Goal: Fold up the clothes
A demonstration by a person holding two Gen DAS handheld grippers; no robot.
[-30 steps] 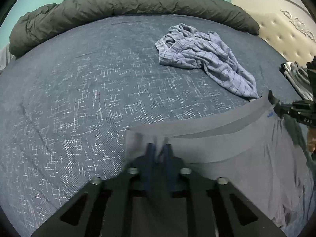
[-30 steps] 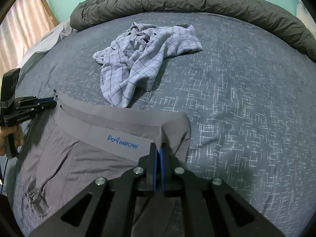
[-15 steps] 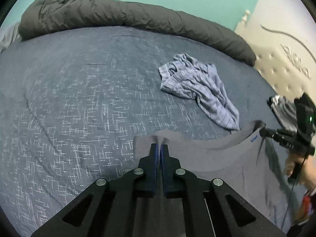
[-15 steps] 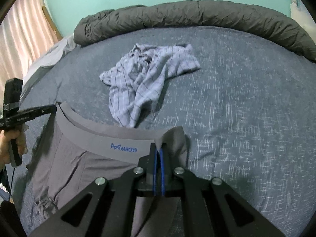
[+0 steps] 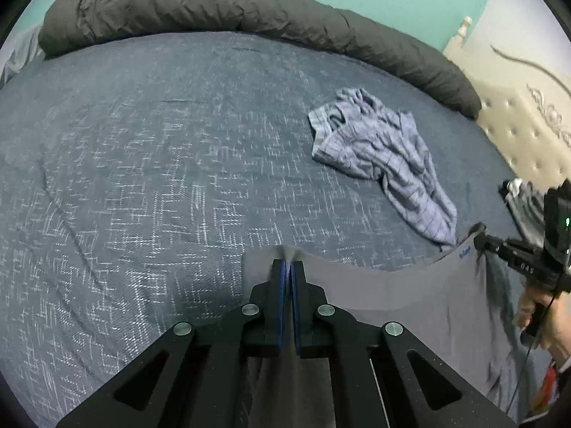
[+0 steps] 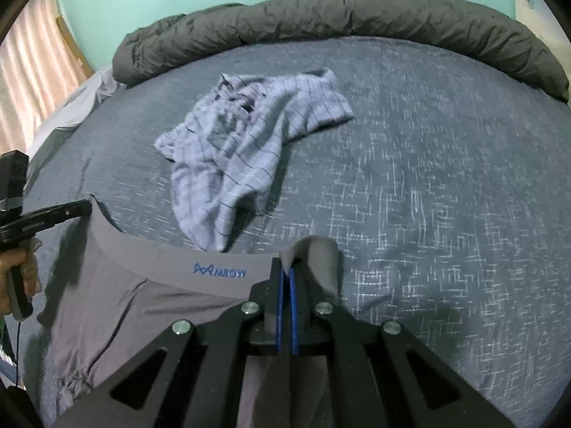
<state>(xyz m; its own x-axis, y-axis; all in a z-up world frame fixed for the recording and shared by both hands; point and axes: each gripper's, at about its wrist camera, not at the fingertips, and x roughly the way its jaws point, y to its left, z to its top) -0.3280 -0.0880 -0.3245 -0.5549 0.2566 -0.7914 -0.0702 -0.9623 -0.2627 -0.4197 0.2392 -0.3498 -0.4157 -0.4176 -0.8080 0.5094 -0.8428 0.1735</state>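
Grey boxer briefs [image 5: 410, 306] [image 6: 150, 306] with a blue logo on the waistband hang stretched between both grippers, above the near part of the bed. My left gripper [image 5: 287, 265] is shut on one waistband corner. My right gripper [image 6: 287, 267] is shut on the other corner, where the cloth bunches over its fingers. The right gripper [image 5: 480, 233] also shows at the right of the left wrist view, and the left gripper [image 6: 85, 207] at the left of the right wrist view, each in a hand. The legs of the briefs hang down out of sight.
A crumpled blue checked garment [image 5: 385, 157] [image 6: 246, 164] lies on the dark blue patterned bed cover [image 5: 160, 178] beyond the briefs. A rolled dark grey duvet [image 5: 232, 14] [image 6: 339, 18] lines the far edge. A tufted headboard [image 5: 528, 135] and a pile of grey clothes [image 5: 524, 199] sit at right.
Both grippers have risen and pulled back with the briefs, so the waistband hangs higher and more of the bed and far wall shows.
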